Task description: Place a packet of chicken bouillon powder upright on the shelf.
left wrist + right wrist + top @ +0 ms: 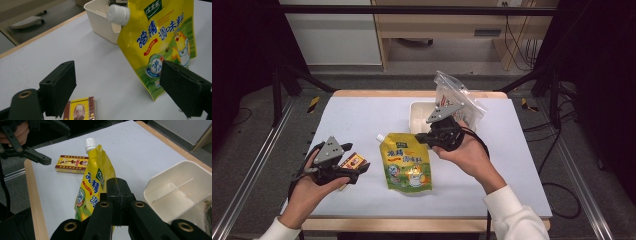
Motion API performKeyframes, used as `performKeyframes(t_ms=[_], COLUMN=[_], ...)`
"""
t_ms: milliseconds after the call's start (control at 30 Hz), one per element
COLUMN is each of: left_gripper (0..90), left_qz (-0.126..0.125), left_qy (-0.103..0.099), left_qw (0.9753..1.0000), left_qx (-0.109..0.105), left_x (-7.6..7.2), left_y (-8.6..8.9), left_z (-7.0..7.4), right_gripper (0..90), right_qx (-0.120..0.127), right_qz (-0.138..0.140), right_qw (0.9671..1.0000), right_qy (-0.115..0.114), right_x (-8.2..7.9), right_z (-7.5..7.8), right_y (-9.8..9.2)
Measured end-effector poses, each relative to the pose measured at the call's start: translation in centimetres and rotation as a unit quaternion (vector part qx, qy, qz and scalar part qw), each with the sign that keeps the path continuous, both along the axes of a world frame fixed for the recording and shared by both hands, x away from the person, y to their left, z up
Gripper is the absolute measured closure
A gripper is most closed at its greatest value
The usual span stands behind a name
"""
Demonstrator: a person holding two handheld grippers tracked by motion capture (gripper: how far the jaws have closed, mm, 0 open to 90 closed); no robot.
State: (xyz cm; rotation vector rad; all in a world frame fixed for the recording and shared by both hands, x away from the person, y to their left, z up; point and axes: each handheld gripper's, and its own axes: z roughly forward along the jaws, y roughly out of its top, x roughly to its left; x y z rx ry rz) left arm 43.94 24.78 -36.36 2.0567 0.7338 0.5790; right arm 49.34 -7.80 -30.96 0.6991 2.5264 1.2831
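**Two hand-held grippers flank a yellow pouch on the bench**

The left hand-held gripper [354,165] sat at about eight o'clock on the bench [362,120], its jaws spread well apart and holding nothing. In the left gripper view the two black pads stood wide, with a small red-and-yellow box [80,110] lying flat on the white surface just beside the left-hand pad, at roughly six o'clock in that view. In the high view the same box [353,160] lay close against the jaws, and whether it touched them could not be told.

The right hand-held gripper [422,137] hovered near the centre of the bench, its jaws pressed together with nothing visible between them. In the right gripper view the closed pads met just above the lower part of a yellow spouted pouch [96,185].

The yellow pouch [407,162] lay flat between the two grippers, at about three o'clock from the left one and seven o'clock from the right one, its white cap [381,136] pointing toward eleven o'clock.

Beyond the right gripper, at twelve o'clock, stood a cream plastic bin [418,114] with a divider inside. A clear plastic bag [462,102] rose from its far side, at about one o'clock from the gripper.
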Motion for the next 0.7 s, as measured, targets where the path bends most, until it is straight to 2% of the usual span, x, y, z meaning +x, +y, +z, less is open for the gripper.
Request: performKeyframes(t_ms=[67, 133, 400, 700], left_gripper=[13.5, 13.5, 15.1, 18.2], left_qz=[-0.007, -0.012, -0.024, -0.04], left_qy=[-0.004, -0.002, -0.02, -0.035], left_qw=[1.0, 0.9999, 0.9993, 0.9979], left_qx=[0.003, -0.003, 0.019, 0.037], left_x=[0.1, 0.3, 1.2, 1.7], left_y=[-0.3, -0.5, -1.4, -1.8], left_z=[0.6, 1.1, 3.0, 4.4], right_gripper=[90.0, 90.0, 90.0, 90.0], right_qx=[-0.006, -0.012, -0.024, -0.039], right_qz=[0.006, 0.009, 0.018, 0.044], right_qw=[1.0, 0.9999, 0.9993, 0.9975], right_qy=[-0.004, -0.008, -0.024, -0.039], right_x=[-0.1, -0.1, 0.1, -0.8], right_z=[0.4, 0.7, 1.9, 2.7], right_y=[0.2, 0.3, 1.2, 2.8])
